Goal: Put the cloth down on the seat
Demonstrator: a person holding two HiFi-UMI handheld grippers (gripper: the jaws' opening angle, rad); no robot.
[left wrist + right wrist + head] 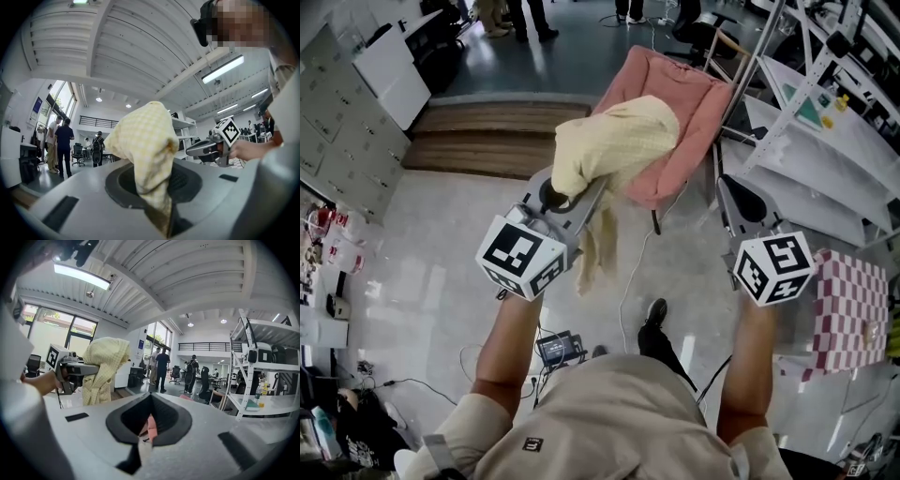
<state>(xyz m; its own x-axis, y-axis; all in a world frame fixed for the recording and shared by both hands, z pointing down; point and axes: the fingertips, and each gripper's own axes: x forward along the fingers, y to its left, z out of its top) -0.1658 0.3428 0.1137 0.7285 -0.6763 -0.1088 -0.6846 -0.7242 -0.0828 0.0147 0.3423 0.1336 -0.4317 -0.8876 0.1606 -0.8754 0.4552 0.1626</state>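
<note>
Cloth point(614, 150) is clamped in my left tongs point(577, 199), up in the air and not on the seat. It's pale yellow with a fine check weave, soft and bunched. A rounded lump sits over the jaw tips and a limp tail hangs below them. In the left gripper view it fills the slot between the jaws, and the pads pinch a narrow fold.

Left forearm is bare and stretched forward, tongs roughly level, with the marker cube point(520, 258) behind the jaws. Right forearm runs parallel and well apart from it, with its own cube point(773, 267). Right tongs point(739, 199) also point forward. Their jaws are narrow, almost together, with nothing between them. Only a pink sliver shows through the gap.

The seat is a pink padded chair point(698, 94), a soft fabric shell with raised sides on thin metal legs. It stands just beyond the cloth. In the head view the lump overlaps the chair's near edge. From the right gripper view the cloth hangs free.

Floor point(422, 253) is pale and glossy. A white metal rack point(825, 84) stands right of the chair. A pink-and-white checked sheet point(848, 300) lies by my right hand.
</note>
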